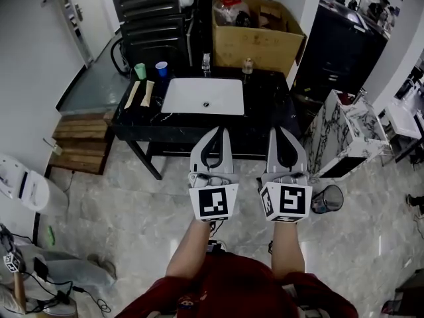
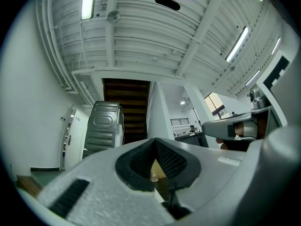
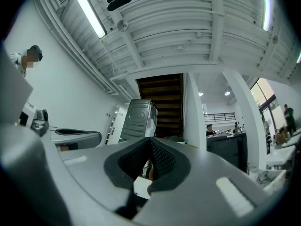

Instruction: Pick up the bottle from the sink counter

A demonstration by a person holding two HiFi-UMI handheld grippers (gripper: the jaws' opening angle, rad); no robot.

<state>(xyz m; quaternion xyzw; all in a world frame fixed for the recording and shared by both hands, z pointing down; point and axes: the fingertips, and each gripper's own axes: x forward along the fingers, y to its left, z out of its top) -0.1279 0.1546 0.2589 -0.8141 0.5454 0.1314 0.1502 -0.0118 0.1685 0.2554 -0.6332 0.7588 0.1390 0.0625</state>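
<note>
Left claw: your left claw (image 1: 221, 132) had its two grey jaws pressed together at the tips, with nothing between them. You held it in the air at the near side of the counter, pointing toward the far side.
Right claw: your right claw (image 1: 277, 131) was likewise fully closed and empty. It sat just to the right of the left one, the two side by side and not touching.
Bottle: the small clear bottle with a pale cap (image 1: 248, 65) stood upright at the far edge of the counter, just right of the basin's far right corner and well apart from both claws.
Counter: the black marble sink counter (image 1: 265, 105) carried a white rectangular basin (image 1: 203, 96) with a chrome tap (image 1: 206, 63) at its far rim.
Cups: a green cup (image 1: 140, 71) and a blue cup (image 1: 161, 69) stood at the counter's far left.
Box: an open brown cardboard box (image 1: 258, 42) sat beyond the counter, behind the bottle.
</note>
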